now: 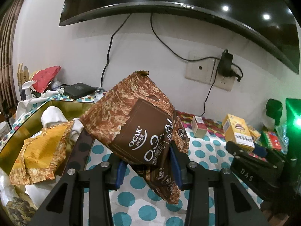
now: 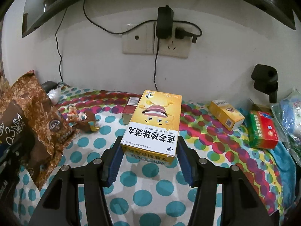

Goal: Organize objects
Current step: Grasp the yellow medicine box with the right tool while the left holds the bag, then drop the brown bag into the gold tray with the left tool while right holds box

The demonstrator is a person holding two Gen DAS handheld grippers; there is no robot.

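Brown snack bag (image 1: 139,128): we see it lifted clear of the dotted tablecloth (image 1: 207,150), tilted, its printed face toward us and its serrated top edge pointing up toward the wall.
Left gripper (image 1: 148,167): we find its blue pads clenched on the lower part of the brown snack bag, one pad on each side, the bag's bottom corner hanging below them.
Yellow medicine box (image 2: 153,124): we see it held just above the dotted tablecloth, label up, its near end between the fingers.
Right gripper (image 2: 147,162): its blue pads sit at the two sides of the yellow medicine box and look pressed against it, so we read it as grasping the box.
Gold tray (image 1: 43,111): left of the brown snack bag; an orange packet (image 1: 43,150) and a white crumpled item lie inside it.
Toy figure (image 2: 84,120): on the cloth between the brown snack bag and the yellow medicine box.
Red-topped box (image 2: 130,109): just behind the yellow medicine box, partly hidden by it.
Small yellow box (image 2: 225,114): right of the yellow medicine box, lying on the cloth.
Green and red box (image 2: 263,130): farther right of the yellow medicine box.
Wall socket (image 2: 156,37): on the wall behind the yellow medicine box, a black adapter plugged in.
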